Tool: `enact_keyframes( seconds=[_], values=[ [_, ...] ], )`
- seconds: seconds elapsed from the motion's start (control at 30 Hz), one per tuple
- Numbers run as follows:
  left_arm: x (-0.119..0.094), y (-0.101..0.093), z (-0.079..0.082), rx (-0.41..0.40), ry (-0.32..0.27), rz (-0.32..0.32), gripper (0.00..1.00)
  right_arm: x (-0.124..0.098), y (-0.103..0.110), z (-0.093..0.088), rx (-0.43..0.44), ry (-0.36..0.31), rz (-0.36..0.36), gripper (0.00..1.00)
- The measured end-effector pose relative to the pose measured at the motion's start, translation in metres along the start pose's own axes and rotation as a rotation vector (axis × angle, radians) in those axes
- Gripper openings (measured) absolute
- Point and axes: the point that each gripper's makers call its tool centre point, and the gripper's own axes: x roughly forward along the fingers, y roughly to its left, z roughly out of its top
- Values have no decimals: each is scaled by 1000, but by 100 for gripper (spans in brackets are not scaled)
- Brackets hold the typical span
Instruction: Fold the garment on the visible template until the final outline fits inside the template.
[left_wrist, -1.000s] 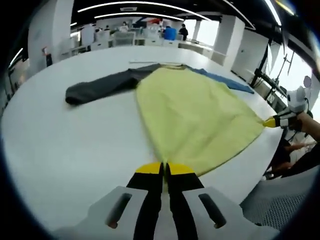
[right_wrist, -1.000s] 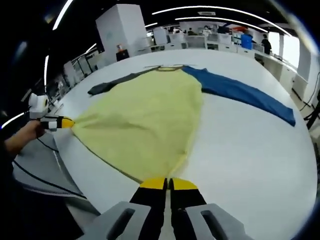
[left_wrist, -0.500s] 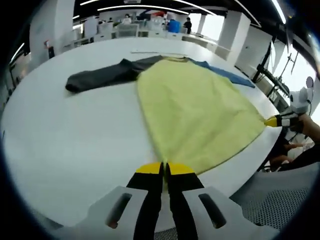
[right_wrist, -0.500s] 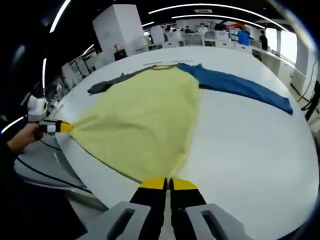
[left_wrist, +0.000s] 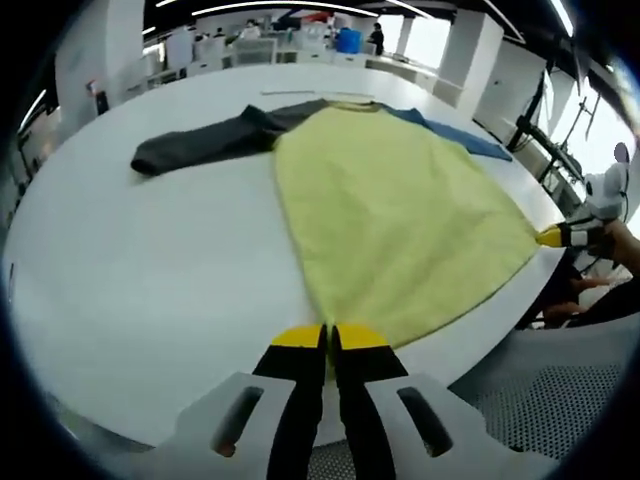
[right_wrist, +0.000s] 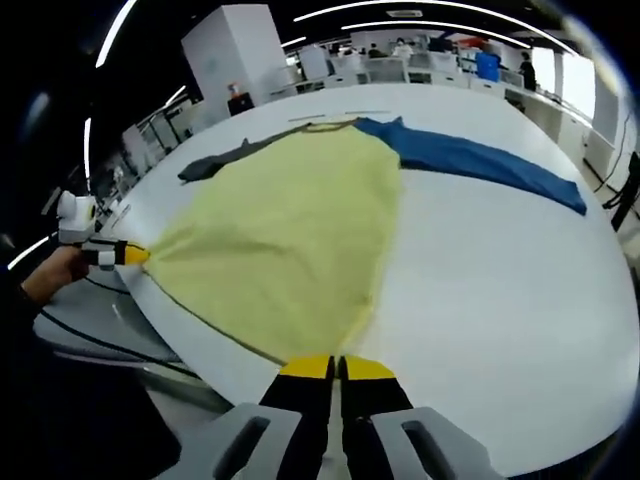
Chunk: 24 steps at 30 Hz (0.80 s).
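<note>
Two hem corners of the yellow garment (left_wrist: 400, 220), spread mid-frame on the white table (left_wrist: 150, 290), are pinched by closed jaws: left gripper (left_wrist: 328, 338), right gripper (right_wrist: 336, 368). Template lines are probably hidden underneath. Keep the hem taut and level while folding.

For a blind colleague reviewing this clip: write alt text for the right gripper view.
The right tongs are shut on the near hem corner of a yellow garment spread over a white table. The left tongs, held in a hand, pinch the opposite hem corner. A blue sleeve and a dark grey sleeve stretch outward at the far end.
</note>
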Motion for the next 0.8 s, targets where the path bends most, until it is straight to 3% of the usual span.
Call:
enact_keyframes(
  seconds=[0.23, 0.33, 0.47, 0.63, 0.8],
  values=[
    [0, 0, 0, 3, 5, -9, 2, 1, 0, 1, -11, 1, 14, 0],
    [-1, -4, 7, -3, -36, -34, 9, 1, 2, 1, -2, -1, 31, 3],
    [0, -5, 9, -1, -37, -43, 17, -2, 2, 4, -5, -13, 42, 18],
    [-2, -11, 21, 8, -88, -80, 34, -6, 2, 16, -19, -48, 58, 40],
    [-4, -12, 33, 10, -141, -111, 49, -12, -2, 42, -27, -124, 74, 65]
  ],
)
